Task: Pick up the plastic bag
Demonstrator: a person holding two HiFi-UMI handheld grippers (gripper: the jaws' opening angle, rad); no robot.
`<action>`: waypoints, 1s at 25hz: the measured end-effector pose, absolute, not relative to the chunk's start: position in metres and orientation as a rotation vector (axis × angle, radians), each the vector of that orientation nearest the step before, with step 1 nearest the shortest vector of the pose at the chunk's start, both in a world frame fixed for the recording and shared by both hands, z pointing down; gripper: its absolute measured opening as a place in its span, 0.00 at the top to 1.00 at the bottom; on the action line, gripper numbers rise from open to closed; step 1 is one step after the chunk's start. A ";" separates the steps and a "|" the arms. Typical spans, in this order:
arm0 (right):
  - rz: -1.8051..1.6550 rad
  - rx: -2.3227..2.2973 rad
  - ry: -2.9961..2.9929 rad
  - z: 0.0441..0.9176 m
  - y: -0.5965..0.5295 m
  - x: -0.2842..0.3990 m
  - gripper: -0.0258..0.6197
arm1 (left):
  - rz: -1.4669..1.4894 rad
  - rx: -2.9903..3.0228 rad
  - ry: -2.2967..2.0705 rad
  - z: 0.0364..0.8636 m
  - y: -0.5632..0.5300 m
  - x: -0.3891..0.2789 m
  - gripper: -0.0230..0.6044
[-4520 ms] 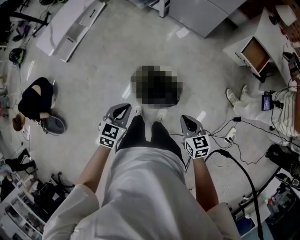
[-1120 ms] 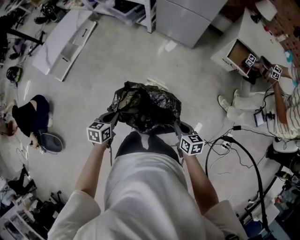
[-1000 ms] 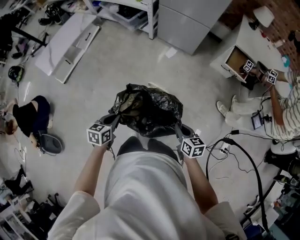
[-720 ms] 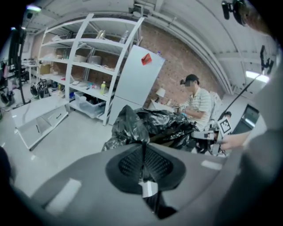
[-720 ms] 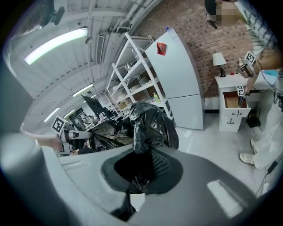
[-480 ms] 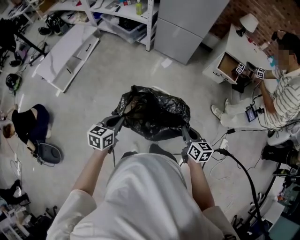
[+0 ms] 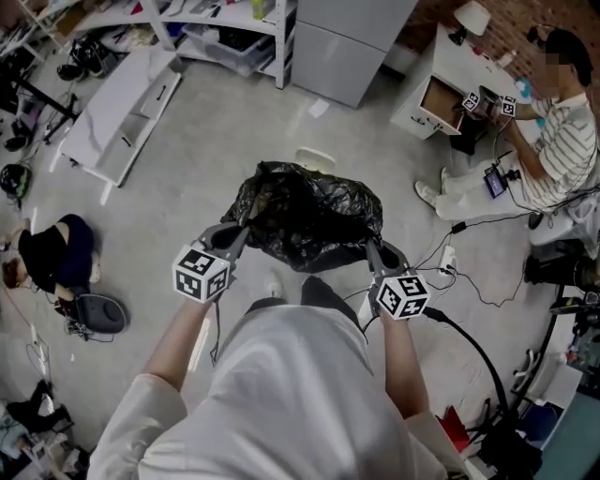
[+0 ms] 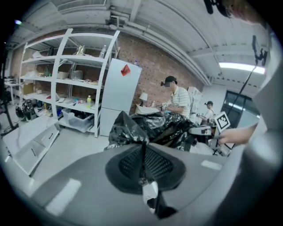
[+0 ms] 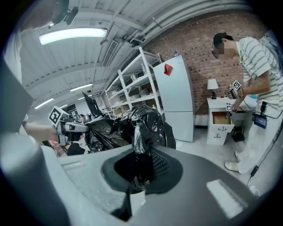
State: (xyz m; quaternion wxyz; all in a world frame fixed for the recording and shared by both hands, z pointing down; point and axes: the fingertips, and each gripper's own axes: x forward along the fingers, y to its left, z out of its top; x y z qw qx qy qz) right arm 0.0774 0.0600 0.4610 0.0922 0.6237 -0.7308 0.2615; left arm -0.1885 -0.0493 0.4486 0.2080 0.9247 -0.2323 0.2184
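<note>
A crumpled black plastic bag (image 7: 309,220) hangs in the air in front of the person's legs, stretched between both grippers. My left gripper (image 7: 242,232) is shut on the bag's left edge, my right gripper (image 7: 373,247) on its right edge. In the left gripper view, a thin fold of the bag (image 8: 152,128) runs down into the closed left gripper (image 8: 143,150). The right gripper view shows a thicker bunch of the bag's film (image 9: 142,123) pinched in the right gripper (image 9: 139,164). The bag's mouth gapes upward.
A grey cabinet (image 7: 352,42) and white shelving (image 7: 202,19) stand at the back. A white panel (image 7: 122,112) lies on the floor at left. A small white stand with an open drawer (image 7: 441,94) and a seated person (image 7: 553,131) are at right. Cables (image 7: 459,272) trail nearby.
Both grippers have risen with the bag held between them, and it now hangs higher off the floor. Much earlier the grippers were lower and empty.
</note>
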 end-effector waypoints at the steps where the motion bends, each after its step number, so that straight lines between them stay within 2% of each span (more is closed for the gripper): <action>1: 0.775 1.855 -2.169 0.460 0.066 0.077 0.96 | 0.615 2.574 -0.645 0.449 -0.044 -0.189 0.96; 25: 0.698 1.800 -2.271 0.437 0.095 0.103 0.96 | 0.570 2.595 -0.734 0.424 -0.010 -0.144 0.96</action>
